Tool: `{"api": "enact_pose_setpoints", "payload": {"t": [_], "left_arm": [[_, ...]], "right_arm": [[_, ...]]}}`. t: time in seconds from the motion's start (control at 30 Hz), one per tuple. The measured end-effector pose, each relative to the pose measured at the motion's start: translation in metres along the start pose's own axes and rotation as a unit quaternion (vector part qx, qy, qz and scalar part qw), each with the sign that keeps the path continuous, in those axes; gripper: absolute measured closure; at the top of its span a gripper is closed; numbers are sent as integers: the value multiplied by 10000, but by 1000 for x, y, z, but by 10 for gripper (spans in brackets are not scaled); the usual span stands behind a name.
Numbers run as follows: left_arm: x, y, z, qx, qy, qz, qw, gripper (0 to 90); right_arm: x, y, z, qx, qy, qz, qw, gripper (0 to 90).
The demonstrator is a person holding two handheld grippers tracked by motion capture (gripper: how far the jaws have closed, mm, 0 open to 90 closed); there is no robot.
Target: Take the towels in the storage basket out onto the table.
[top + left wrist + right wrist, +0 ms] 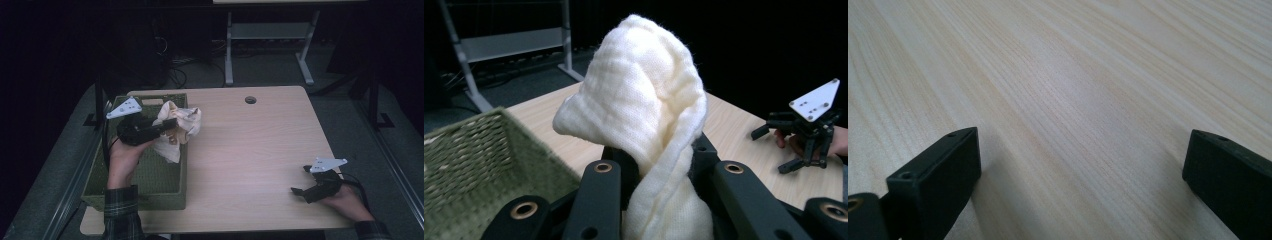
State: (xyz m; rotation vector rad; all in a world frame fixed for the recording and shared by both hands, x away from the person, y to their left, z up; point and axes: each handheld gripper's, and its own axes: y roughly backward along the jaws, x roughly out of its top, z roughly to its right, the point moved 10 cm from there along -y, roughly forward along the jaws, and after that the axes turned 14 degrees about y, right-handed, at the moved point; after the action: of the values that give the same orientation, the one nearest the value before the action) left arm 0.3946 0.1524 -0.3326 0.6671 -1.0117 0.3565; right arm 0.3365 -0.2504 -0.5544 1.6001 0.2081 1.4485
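Wooden table [260, 150] is bare; left gripper [167, 126] pinches cloth [182, 125] above basket [150, 175] (lifted, not yet placed); right gripper [300, 192] rests spread.

No text, label, brand, number or sign can be read anywhere in these pictures.

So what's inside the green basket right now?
The green basket shows bare woven floor and walls. The cream cloth, clamped in the left gripper, hangs over its far right corner, and the hand covers part of the floor.
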Motion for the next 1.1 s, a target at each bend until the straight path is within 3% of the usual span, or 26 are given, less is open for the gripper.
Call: {"api": "enact_pose_setpoints", "payload": {"t": [0.6, 1.1], "left_arm": [[12, -35, 39, -446, -252, -110, 9986, 735], [0, -82, 73, -740, -406, -480, 9953, 736]], "right_arm": [[0, 0, 0, 4, 33, 7, 10000, 19], [0, 0, 0, 5, 31, 8, 10000, 19]]}}
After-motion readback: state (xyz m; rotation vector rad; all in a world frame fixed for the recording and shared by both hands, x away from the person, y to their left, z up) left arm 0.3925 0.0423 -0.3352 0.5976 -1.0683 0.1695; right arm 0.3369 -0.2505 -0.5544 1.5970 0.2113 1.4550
